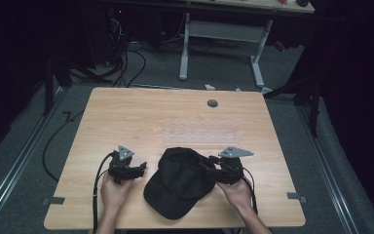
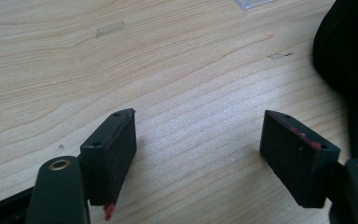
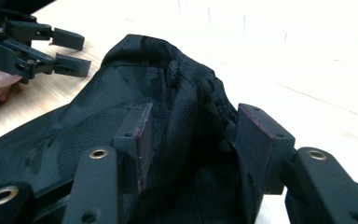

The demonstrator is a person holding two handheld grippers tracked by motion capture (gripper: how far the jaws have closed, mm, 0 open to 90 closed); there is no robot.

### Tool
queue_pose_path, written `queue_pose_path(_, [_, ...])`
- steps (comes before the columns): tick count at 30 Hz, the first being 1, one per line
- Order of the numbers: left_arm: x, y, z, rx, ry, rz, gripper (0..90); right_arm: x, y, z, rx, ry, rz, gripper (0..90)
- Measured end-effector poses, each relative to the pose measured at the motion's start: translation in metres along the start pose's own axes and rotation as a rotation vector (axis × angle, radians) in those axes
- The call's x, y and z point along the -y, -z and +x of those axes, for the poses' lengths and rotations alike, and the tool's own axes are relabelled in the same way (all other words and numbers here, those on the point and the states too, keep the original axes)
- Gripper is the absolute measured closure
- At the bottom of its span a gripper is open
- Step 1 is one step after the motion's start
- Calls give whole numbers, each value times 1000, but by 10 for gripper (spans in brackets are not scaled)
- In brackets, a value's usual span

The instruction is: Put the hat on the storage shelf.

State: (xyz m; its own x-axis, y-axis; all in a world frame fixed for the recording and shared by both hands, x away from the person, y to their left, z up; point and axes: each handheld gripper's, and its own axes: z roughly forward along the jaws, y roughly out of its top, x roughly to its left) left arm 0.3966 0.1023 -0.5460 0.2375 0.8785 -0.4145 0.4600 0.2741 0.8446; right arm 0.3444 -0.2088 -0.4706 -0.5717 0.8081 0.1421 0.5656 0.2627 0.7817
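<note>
Black mesh-and-fabric baseball cap (image 1: 180, 181) lies on the light wooden bench (image 1: 126, 117), near the front edge, between both hands. Right gripper (image 3: 191, 140): its view shows a fold of the cap's crown between the parted jaws, pads not pressing. Left gripper (image 2: 198, 140): jaws apart over bare wood, cap edge at the right. High view adds the grey grommet (image 1: 212, 103) at the far edge.

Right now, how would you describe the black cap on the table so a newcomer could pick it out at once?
Start at the light wooden table and go to its near edge, between the person's two hand-held grippers. The black fabric baseball cap lies there, its mesh crown bunched between the open jaws of the right gripper. It is the one soft, dark thing on the pale wood; the flat clear plastic sheet behind it is see-through.
</note>
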Motion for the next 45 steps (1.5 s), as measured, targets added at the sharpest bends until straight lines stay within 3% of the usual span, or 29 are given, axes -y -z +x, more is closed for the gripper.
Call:
queue_pose_path(5, [0,0,0,0,-1,0,274,-3,-9,1,12,20,15,469])
queue_pose_path(14, [0,0,0,1,2,-1,274,-9,-24,-2,5,-7,85,490])
queue_pose_path(30, [0,0,0,0,-2,0,273,-8,-39,-7,-46,-38,142,754])
queue_pose_path(35, [0,0,0,0,2,-1,273,-10,-38,-7,-44,-42,127,824])
queue_pose_path(45, [0,0,1,2,3,-1,276,-12,-32,-7,-59,-11,95,846])
